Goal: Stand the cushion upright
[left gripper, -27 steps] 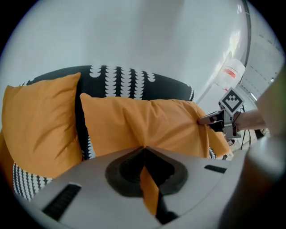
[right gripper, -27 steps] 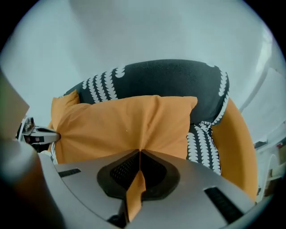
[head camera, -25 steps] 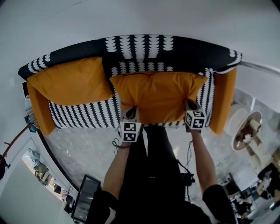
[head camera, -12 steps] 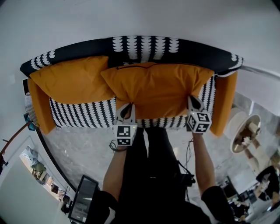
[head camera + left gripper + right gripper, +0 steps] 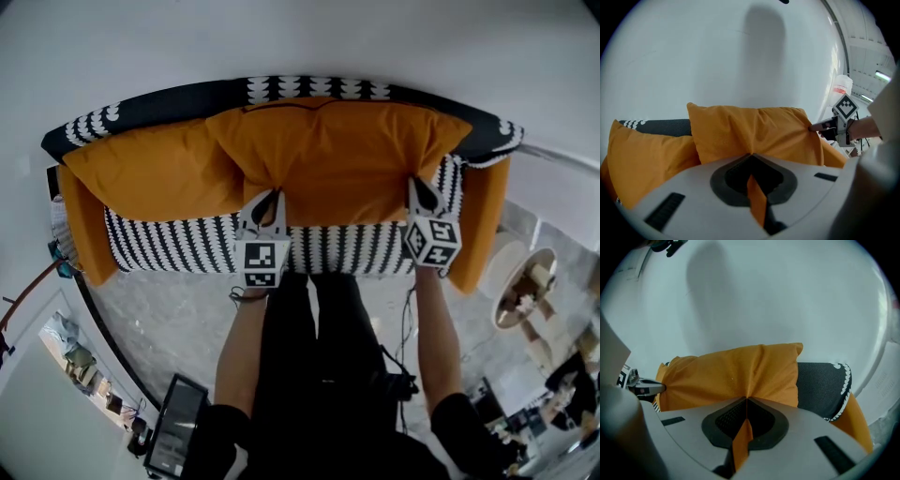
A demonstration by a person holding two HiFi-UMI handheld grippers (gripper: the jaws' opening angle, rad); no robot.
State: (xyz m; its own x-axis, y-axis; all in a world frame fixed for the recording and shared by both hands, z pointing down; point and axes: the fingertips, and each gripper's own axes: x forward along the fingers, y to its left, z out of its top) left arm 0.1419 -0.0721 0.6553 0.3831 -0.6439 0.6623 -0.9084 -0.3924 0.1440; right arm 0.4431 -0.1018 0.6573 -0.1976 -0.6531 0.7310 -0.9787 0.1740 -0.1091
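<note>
I judge the cushion (image 5: 337, 155) soft, light and floppy; left gripper (image 5: 268, 201) and right gripper (image 5: 418, 187) each clench a lower corner.

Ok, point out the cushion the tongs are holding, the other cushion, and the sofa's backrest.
held cushion (image 5: 337, 159), head view, middle of its front face.
second cushion (image 5: 150, 173), head view, centre of its face.
sofa backrest (image 5: 820, 385), right gripper view, black fabric beside the held cushion.
</note>
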